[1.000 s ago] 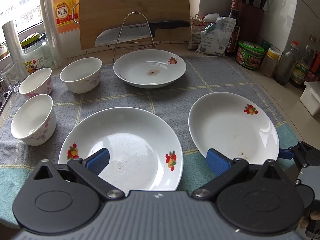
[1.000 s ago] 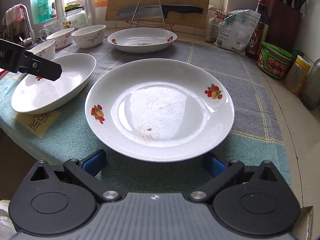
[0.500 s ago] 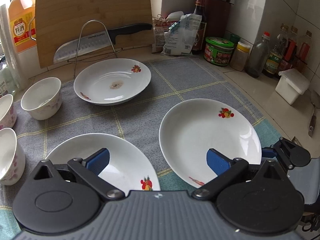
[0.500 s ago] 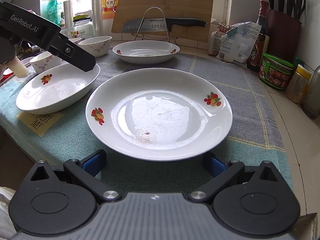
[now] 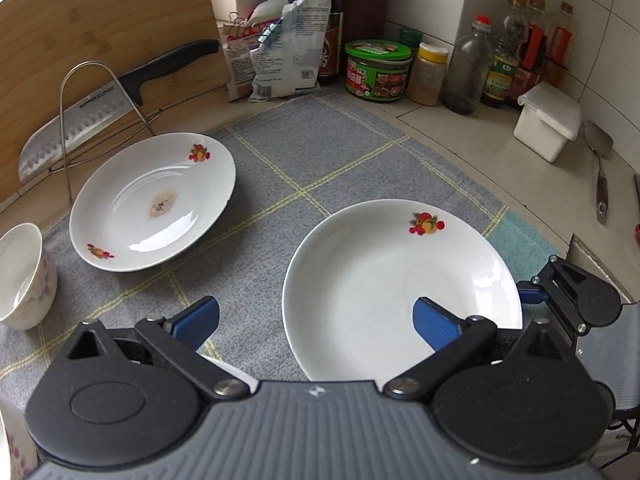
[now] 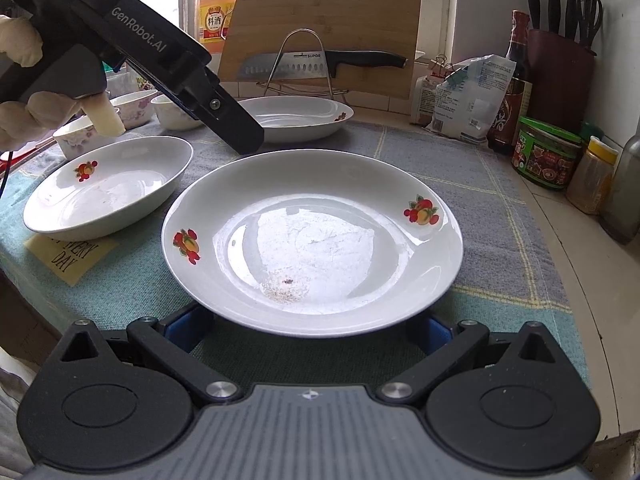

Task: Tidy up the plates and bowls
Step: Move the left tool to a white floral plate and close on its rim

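Item: near-right plate (image 6: 312, 240), white with fruit decals, a few specks at its centre. It lay flat on the checked cloth (image 5: 320, 148) near the counter's front edge. The right gripper (image 6: 310, 326) sat low at its near rim, blue fingers (image 6: 182, 330) spread wide, one to each side and partly tucked beneath the rim, holding nothing. The low approach suggested a rim pick-up to come.

Item: near-left plate (image 6: 108, 188), same pattern, just beside the first and apart from it.

Item: far plate (image 5: 154, 200), same pattern, with a brownish stain in its well. It stood in front of the wire rack (image 5: 92, 120) that carried the cleaver (image 5: 116, 108) against the bamboo cutting board (image 5: 100, 32). All three plates lay singly, so stacking appeared not yet begun.

Item: floral bowls (image 6: 132, 110), grouped at the far left by the window; one more bowl (image 5: 24, 276) showed at the left edge of the left wrist view.

Item: left gripper (image 5: 316, 320), raised above the cloth between the near plates, fingers (image 5: 434, 322) spread and empty, the right one over the near-right plate's rim. A gloved hand (image 6: 24, 80) held it, seemingly lining up on that plate.

Sundries: green-lidded jar (image 5: 378, 72), sauce bottles (image 5: 516, 48), and a white lidded box (image 5: 548, 120) crowded the far right, off the cloth and clear of the work.
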A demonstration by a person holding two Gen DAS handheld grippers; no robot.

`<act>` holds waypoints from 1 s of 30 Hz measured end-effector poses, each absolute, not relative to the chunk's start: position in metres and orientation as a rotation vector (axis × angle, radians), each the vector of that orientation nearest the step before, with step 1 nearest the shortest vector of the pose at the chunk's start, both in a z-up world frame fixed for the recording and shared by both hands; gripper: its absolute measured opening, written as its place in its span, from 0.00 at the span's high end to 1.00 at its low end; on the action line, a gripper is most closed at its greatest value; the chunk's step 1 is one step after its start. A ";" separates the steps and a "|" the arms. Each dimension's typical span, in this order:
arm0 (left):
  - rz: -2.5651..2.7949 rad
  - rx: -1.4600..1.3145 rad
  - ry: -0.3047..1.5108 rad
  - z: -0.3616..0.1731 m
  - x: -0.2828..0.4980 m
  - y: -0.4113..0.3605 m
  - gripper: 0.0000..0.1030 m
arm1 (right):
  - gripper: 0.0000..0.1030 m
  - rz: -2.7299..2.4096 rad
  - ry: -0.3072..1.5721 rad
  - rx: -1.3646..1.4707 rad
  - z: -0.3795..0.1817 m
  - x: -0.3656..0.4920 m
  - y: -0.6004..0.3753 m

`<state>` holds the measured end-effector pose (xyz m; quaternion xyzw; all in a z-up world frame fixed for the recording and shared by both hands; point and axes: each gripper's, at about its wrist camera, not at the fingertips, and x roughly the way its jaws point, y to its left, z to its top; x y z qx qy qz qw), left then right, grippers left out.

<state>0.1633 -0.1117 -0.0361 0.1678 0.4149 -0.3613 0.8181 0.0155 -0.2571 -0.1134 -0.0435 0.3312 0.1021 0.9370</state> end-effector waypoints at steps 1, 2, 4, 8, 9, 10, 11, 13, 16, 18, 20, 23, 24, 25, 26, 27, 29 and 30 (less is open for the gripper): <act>-0.791 0.374 0.889 -0.038 0.166 -0.114 0.01 | 0.00 0.207 0.678 -0.089 -0.113 0.016 -0.257; -0.809 0.382 0.897 -0.040 0.170 -0.115 0.01 | 0.00 0.206 0.677 -0.088 -0.114 0.017 -0.257; -0.849 0.389 0.916 -0.044 0.177 -0.117 0.01 | 0.00 0.198 0.681 -0.086 -0.113 0.018 -0.257; -0.927 0.403 0.940 -0.048 0.190 -0.124 0.02 | 0.00 0.187 0.699 -0.083 -0.112 0.022 -0.256; -0.945 0.408 0.944 -0.049 0.192 -0.127 0.02 | 0.00 0.186 0.703 -0.083 -0.111 0.022 -0.256; -0.962 0.413 0.951 -0.050 0.195 -0.129 0.03 | 0.00 0.184 0.707 -0.082 -0.111 0.023 -0.256; -0.980 0.419 0.963 -0.052 0.198 -0.132 0.03 | 0.00 0.180 0.710 -0.081 -0.111 0.023 -0.255; -1.007 0.431 0.983 -0.054 0.201 -0.137 0.03 | 0.00 0.174 0.714 -0.082 -0.111 0.023 -0.255; -1.027 0.447 0.998 -0.057 0.204 -0.144 0.03 | 0.00 0.176 0.719 -0.082 -0.111 0.024 -0.255; -1.032 0.445 1.019 -0.059 0.207 -0.148 0.03 | 0.00 0.185 0.726 -0.085 -0.111 0.025 -0.256; -1.030 0.436 1.040 -0.060 0.210 -0.151 0.04 | 0.00 0.195 0.728 -0.089 -0.111 0.026 -0.257; -1.023 0.430 1.073 -0.062 0.212 -0.155 0.08 | 0.00 0.209 0.731 -0.095 -0.111 0.026 -0.257; -1.020 0.433 1.081 -0.064 0.212 -0.157 0.09 | 0.00 0.214 0.731 -0.097 -0.110 0.026 -0.258; -1.020 0.437 1.086 -0.065 0.212 -0.159 0.10 | 0.00 0.219 0.730 -0.099 -0.110 0.026 -0.259; -1.020 0.444 1.093 -0.066 0.212 -0.161 0.13 | 0.00 0.224 0.732 -0.101 -0.110 0.026 -0.259; -1.021 0.447 1.100 -0.066 0.212 -0.163 0.15 | 0.00 0.229 0.733 -0.104 -0.110 0.026 -0.260; -1.028 0.454 1.111 -0.068 0.213 -0.165 0.17 | 0.00 0.234 0.736 -0.109 -0.109 0.026 -0.261; -1.030 0.456 1.116 -0.069 0.213 -0.167 0.17 | 0.00 0.237 0.738 -0.110 -0.109 0.026 -0.262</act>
